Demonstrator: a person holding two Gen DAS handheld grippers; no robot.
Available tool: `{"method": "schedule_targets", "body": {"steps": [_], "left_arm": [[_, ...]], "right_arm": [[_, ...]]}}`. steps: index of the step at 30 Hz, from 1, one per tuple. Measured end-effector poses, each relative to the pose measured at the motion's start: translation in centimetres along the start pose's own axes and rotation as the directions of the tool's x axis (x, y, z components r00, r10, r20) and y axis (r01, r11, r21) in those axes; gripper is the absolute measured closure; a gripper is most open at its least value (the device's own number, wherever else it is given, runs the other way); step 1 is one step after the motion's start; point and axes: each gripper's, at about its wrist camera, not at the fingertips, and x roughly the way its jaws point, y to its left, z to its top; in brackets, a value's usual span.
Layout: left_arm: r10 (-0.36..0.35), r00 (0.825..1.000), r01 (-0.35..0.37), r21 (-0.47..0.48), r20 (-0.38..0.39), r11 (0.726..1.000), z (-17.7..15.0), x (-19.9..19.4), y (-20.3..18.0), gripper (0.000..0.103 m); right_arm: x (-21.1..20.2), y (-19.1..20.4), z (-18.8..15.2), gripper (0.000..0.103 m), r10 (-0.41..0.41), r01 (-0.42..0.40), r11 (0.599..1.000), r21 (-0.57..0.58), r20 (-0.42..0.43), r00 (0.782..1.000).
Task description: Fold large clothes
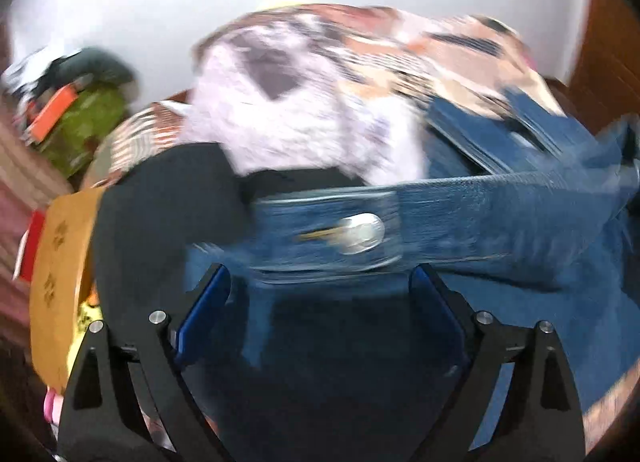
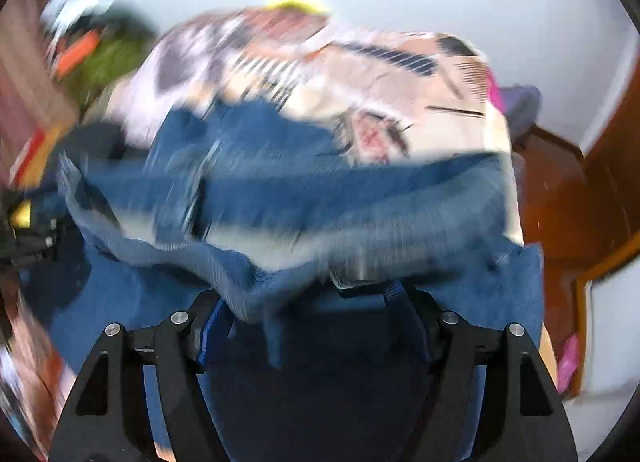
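Jeans [image 1: 500, 222] lie on the patterned bedspread [image 1: 420, 46], waistband and metal button [image 1: 362, 232] just beyond the left gripper [image 1: 320, 294]. Denim looks heavy, limp and thick at the seams, not slippery; the waistband seems the firmest hold. Left fingers [image 1: 208, 314] stand wide apart with denim between them, gripping nothing. At the right gripper [image 2: 316, 314] denim bunches over the fingertips; whether it pinches cannot be told. Blur hides the legs and the lilac cloth [image 1: 288, 122] beyond the button.

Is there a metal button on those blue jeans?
Yes, a shiny silver button sits on the waistband of the jeans.
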Motion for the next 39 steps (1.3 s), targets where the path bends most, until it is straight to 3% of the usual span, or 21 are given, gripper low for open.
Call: {"method": "schedule_targets", "body": {"steps": [4,8,21,26,32,39], "left_arm": [[0.014,1.000,-0.015,-0.046,-0.006,0.999,0.4,0.9,1.4,0.010],[0.010,1.000,-0.010,-0.033,0.009,0.999,-0.7,0.1,1.1,0.011],[-0.041,0.999,0.041,0.002,0.035,0.999,-6.1,-5.8,-1.3,0.010],[-0.046,0.999,0.046,-0.033,0.004,0.998,-9.0,-6.9,-0.8,0.010],[-0.026,1.000,0.024,-0.135,-0.014,0.991,-12.2,-7.4,1.4,0.010],[-0.076,0.996,0.056,-0.319,-0.051,0.946,-16.1,-7.1,3.7,0.010]], "right_arm": [[-0.6,-1.2,0.7,0.035,-0.089,0.084,0.993,0.086,0.061,0.994],[-1.1,-1.3,0.4,0.035,-0.049,0.045,0.995,0.087,0.048,0.998],[-3.4,1.7,-5.8,0.035,0.031,-0.034,0.997,-0.067,-0.046,0.998],[-3.9,1.3,-7.8,0.035,-0.009,0.004,0.996,-0.084,-0.058,0.998],[-5.3,1.6,-10.2,0.031,-0.078,0.073,0.991,-0.110,-0.040,0.996],[-6.3,1.6,-11.4,0.029,-0.087,0.085,0.993,-0.080,-0.018,0.996]]}}
